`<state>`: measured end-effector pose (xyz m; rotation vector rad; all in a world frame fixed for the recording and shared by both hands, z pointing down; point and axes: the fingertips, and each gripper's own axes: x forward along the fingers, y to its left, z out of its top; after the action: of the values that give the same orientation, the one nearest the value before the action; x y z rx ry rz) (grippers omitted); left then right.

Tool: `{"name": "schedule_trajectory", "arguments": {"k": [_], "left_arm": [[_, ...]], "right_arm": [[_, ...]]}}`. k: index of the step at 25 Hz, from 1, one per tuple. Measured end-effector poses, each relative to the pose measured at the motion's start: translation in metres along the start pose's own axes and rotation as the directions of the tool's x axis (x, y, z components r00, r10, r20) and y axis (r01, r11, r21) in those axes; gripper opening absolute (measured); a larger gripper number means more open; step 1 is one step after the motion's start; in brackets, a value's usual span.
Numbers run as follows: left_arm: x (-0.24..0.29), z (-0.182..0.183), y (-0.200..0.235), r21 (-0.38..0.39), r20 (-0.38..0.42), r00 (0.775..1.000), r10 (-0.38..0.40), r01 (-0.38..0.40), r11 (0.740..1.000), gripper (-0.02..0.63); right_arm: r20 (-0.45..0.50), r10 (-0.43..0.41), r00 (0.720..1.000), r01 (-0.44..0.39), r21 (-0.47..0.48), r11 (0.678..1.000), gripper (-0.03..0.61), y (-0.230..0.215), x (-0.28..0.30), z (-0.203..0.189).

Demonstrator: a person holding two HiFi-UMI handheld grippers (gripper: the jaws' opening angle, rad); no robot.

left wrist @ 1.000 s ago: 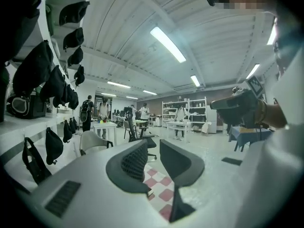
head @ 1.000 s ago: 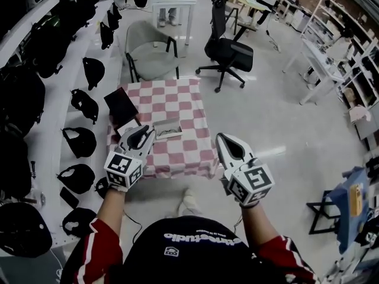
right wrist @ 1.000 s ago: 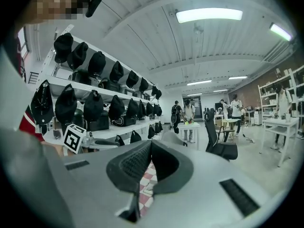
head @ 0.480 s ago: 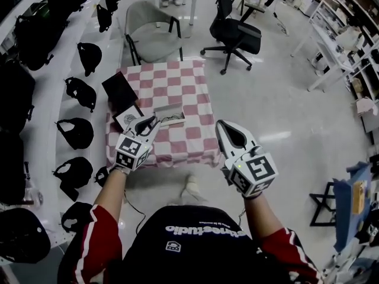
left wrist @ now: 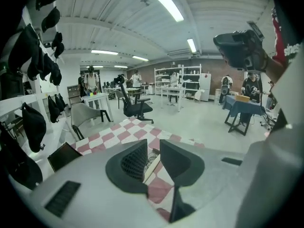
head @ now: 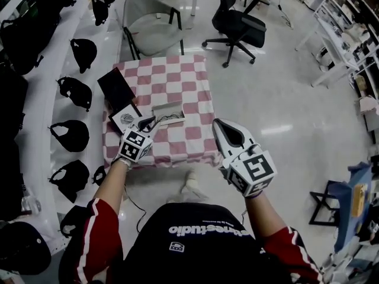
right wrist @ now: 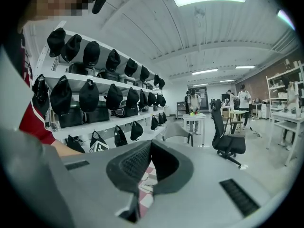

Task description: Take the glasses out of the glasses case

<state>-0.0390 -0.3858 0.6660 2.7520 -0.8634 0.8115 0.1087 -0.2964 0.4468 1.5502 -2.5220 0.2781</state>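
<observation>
A small table with a pink-and-white checked cloth (head: 177, 93) stands in front of me. On it lies the grey glasses case (head: 167, 110), lid open, with dark glasses (head: 173, 119) at its near edge. My left gripper (head: 149, 123) hovers over the cloth just left of the case, jaws a narrow gap apart and empty. In the left gripper view the case's pale edge (left wrist: 151, 167) shows through the left gripper (left wrist: 153, 148). My right gripper (head: 219, 125) hangs off the table's right front corner. In the right gripper view the right gripper (right wrist: 150, 146) has its jaw tips together, holding nothing.
A black tablet-like slab (head: 116, 89) and a white card (head: 125, 118) lie on the table's left side. A grey chair (head: 155, 25) and a black office chair (head: 240, 25) stand beyond. Shelves of black bags (head: 74, 90) line the left.
I have come closer to the table. The left gripper moved forward to just beside the case. The right gripper stayed low by the table's right front corner.
</observation>
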Motion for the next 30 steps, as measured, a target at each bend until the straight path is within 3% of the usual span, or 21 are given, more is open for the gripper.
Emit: {"name": "schedule_trajectory", "arguments": {"k": [6, 17, 30], "left_arm": [[0.04, -0.037, 0.02, -0.004, -0.114, 0.993, -0.014, 0.013, 1.0, 0.071], [0.099, -0.078, 0.03, -0.002, -0.247, 0.968, -0.045, 0.046, 0.999, 0.071], [0.153, -0.112, 0.022, 0.115, -0.389, 0.917, -0.086, 0.141, 0.983, 0.071]], "right_arm": [[-0.028, 0.017, 0.999, -0.017, 0.002, 1.0, 0.003, -0.012, 0.019, -0.008], [-0.074, 0.041, 0.996, -0.039, 0.029, 0.999, 0.003, -0.036, 0.041, -0.026], [-0.132, 0.066, 0.989, -0.058, 0.058, 0.997, 0.003, -0.049, 0.054, -0.049]]}}
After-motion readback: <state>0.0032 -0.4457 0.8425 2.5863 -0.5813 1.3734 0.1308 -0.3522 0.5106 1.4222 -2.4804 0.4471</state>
